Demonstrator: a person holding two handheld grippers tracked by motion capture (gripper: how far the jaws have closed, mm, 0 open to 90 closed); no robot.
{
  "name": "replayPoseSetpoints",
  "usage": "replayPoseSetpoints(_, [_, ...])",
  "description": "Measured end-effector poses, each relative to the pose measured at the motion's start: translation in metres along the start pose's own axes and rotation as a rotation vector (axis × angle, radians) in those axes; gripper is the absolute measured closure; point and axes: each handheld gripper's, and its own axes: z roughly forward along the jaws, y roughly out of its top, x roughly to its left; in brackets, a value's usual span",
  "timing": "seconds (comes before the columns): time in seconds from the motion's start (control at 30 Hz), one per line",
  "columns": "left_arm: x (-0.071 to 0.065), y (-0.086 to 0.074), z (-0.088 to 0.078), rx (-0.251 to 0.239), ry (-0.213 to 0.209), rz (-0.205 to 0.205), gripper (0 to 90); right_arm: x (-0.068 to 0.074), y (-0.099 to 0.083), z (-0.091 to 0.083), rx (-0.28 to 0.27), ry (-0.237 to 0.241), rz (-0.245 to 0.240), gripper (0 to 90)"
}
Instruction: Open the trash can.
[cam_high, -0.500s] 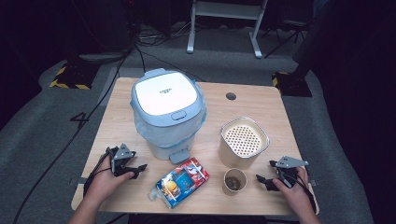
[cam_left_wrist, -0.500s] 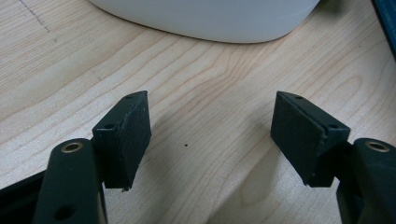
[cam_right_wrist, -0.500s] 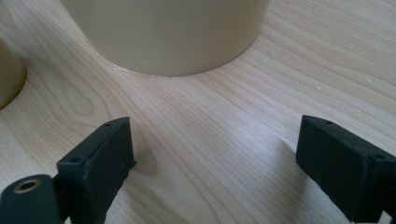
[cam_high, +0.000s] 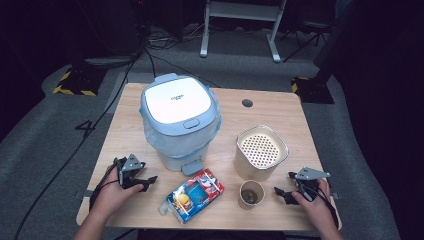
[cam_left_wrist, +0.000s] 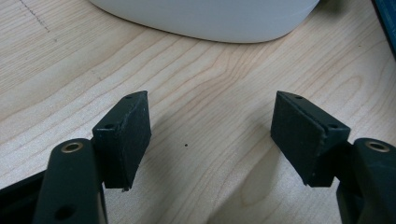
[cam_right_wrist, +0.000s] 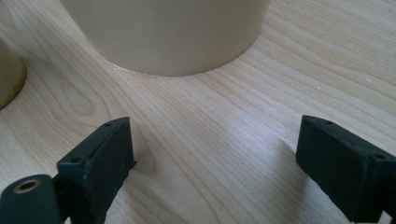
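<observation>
My left gripper (cam_high: 148, 181) rests low on the wooden table (cam_high: 270, 112) at the front left, held by a hand, jaws open with bare wood between them (cam_left_wrist: 210, 135). A white and pale blue bin with a closed lid (cam_high: 179, 119) stands just beyond it; its white base (cam_left_wrist: 205, 18) fills the top of the left gripper view. My right gripper (cam_high: 283, 192) sits at the front right, open and empty (cam_right_wrist: 215, 158). Ahead of it stands a beige canister with a perforated top (cam_high: 260, 151), whose wall (cam_right_wrist: 163, 32) is close. A small paper cup (cam_high: 251, 194) stands just left of the right gripper.
A colourful snack packet (cam_high: 194, 195) lies near the table's front edge between the two grippers. A round cable hole (cam_high: 247, 103) is at the back of the table. Cables and a metal stand are on the dark floor beyond.
</observation>
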Motion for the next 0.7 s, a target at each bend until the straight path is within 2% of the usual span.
replayPoseSetpoints(0.1, [0.001, 0.0, -0.001, -0.006, 0.01, -0.011, 32.2, 0.0, 0.0, 0.0, 0.0, 0.0, 0.0, 11.2])
replayPoseSetpoints(0.17, [0.003, -0.001, -0.002, -0.013, 0.022, -0.013, 39.0, 0.0, 0.0, 0.0, 0.0, 0.0, 0.0, 11.2])
replayPoseSetpoints(0.2, [0.004, -0.001, -0.003, -0.016, 0.015, -0.03, 42.9, 0.0, 0.0, 0.0, 0.0, 0.0, 0.0, 11.2])
replayPoseSetpoints(0.23, [0.004, -0.001, -0.003, -0.016, 0.015, -0.03, 48.0, 0.0, 0.0, 0.0, 0.0, 0.0, 0.0, 11.2])
replayPoseSetpoints(0.27, [0.006, 0.001, -0.007, 0.011, -0.001, -0.056, 55.5, 0.0, 0.0, 0.0, 0.0, 0.0, 0.0, 11.2])
replayPoseSetpoints(0.3, [0.007, 0.002, -0.01, 0.023, -0.005, -0.06, 58.9, 0.0, 0.0, 0.0, 0.0, 0.0, 0.0, 11.2])
replayPoseSetpoints(0.37, [0.008, 0.004, -0.014, 0.019, -0.013, -0.059, 67.1, 0.0, 0.0, 0.0, 0.0, 0.0, 0.0, 11.2])
replayPoseSetpoints(0.4, [0.008, 0.007, -0.019, -0.001, -0.048, -0.074, 71.5, 0.0, 0.0, 0.0, 0.0, 0.0, 0.0, 11.2])
replayPoseSetpoints(0.43, [0.008, 0.007, -0.019, -0.001, -0.048, -0.074, 74.3, 0.0, 0.0, 0.0, 0.0, 0.0, 0.0, 11.2])
replayPoseSetpoints(0.47, [0.009, 0.01, -0.026, -0.023, -0.083, -0.092, 78.9, 0.0, 0.0, 0.0, 0.001, 0.002, -0.001, 11.0])
replayPoseSetpoints(0.5, [0.009, 0.01, -0.026, -0.023, -0.083, -0.092, 82.1, 0.0, 0.0, 0.0, 0.001, 0.002, -0.001, 11.0])
replayPoseSetpoints(0.53, [0.009, 0.015, -0.033, -0.037, -0.106, -0.085, 84.4, -0.001, 0.0, 0.0, 0.002, 0.007, -0.007, 10.9])
replayPoseSetpoints(0.63, [0.01, 0.021, -0.043, -0.062, -0.125, -0.06, 89.6, -0.001, 0.001, 0.001, 0.003, 0.013, -0.011, 10.9])
replayPoseSetpoints(0.7, [0.01, 0.024, -0.047, -0.072, -0.139, -0.051, 89.9, -0.002, 0.001, 0.001, 0.003, 0.014, -0.012, 10.9])
